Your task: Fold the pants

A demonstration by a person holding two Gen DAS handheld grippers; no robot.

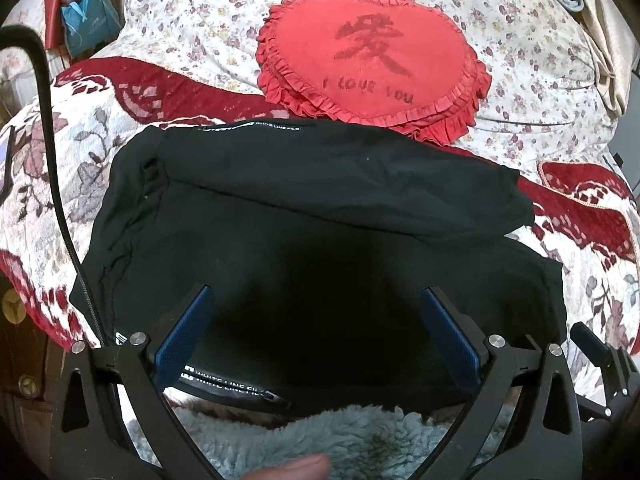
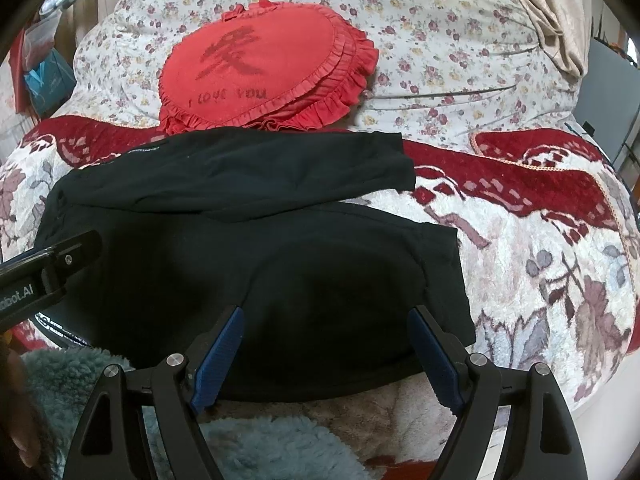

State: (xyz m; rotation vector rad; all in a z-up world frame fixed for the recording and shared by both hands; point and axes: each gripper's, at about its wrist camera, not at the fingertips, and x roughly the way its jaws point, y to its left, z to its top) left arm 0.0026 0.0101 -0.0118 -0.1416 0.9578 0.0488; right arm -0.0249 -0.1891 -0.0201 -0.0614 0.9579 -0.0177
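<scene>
Black pants lie folded in layers on a red and cream floral bedspread, with a white-lettered waistband at the near left edge. My left gripper hovers open over the near edge of the pants, its blue pads wide apart and holding nothing. My right gripper is open too, above the near right part of the pants, blue pads spread. The left gripper's body shows at the left edge of the right wrist view.
A red frilled heart cushion rests just beyond the pants against a floral quilt. A pale fluffy sleeve fills the near foreground. A black cable hangs at the left. The bedspread drops off at the right.
</scene>
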